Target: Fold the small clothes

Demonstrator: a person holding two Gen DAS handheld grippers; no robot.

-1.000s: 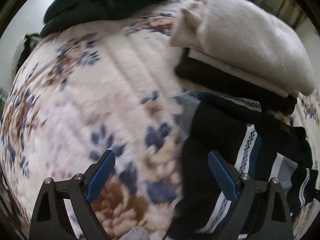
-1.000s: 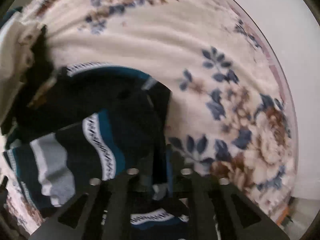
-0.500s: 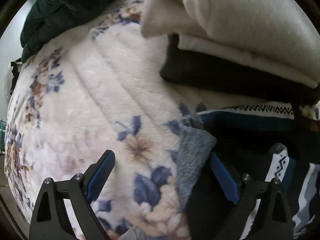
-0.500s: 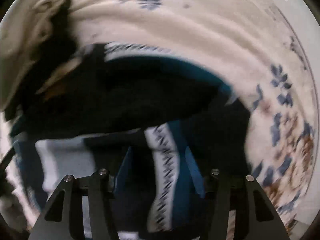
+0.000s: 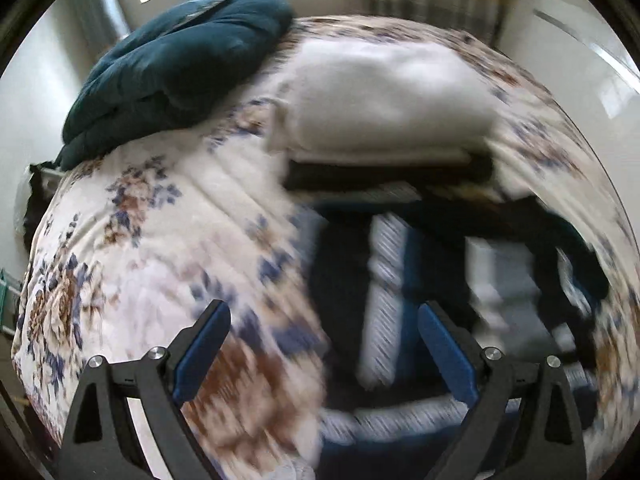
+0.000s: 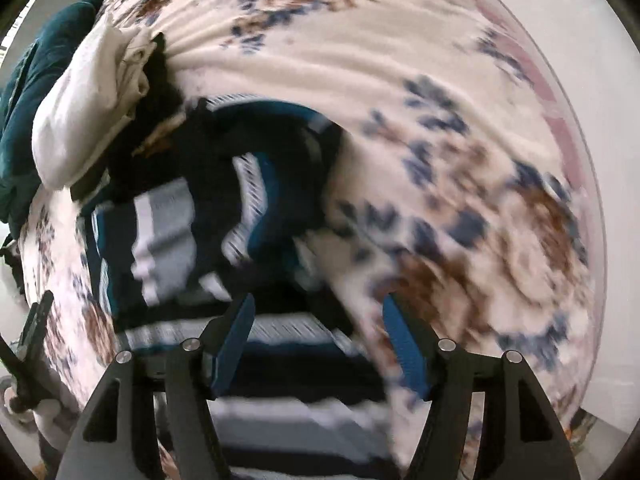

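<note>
A dark navy sweater with white, grey and teal patterned stripes [image 5: 420, 280] lies partly folded on the floral blanket; it also shows in the right wrist view [image 6: 224, 216]. My left gripper [image 5: 324, 316] is open and empty above the sweater's left edge. My right gripper [image 6: 316, 308] is open and empty above the sweater's near right part. Both views are motion-blurred.
A stack of folded clothes, cream on top of black [image 5: 384, 108], sits just behind the sweater, and shows in the right wrist view [image 6: 84, 108]. A dark teal quilt [image 5: 172, 68] lies at the back left. The floral blanket [image 5: 132, 240] covers the bed.
My right gripper let go of the sweater and opened. Both grippers pulled back and up from the sweater; the left one had been low at its grey edge.
</note>
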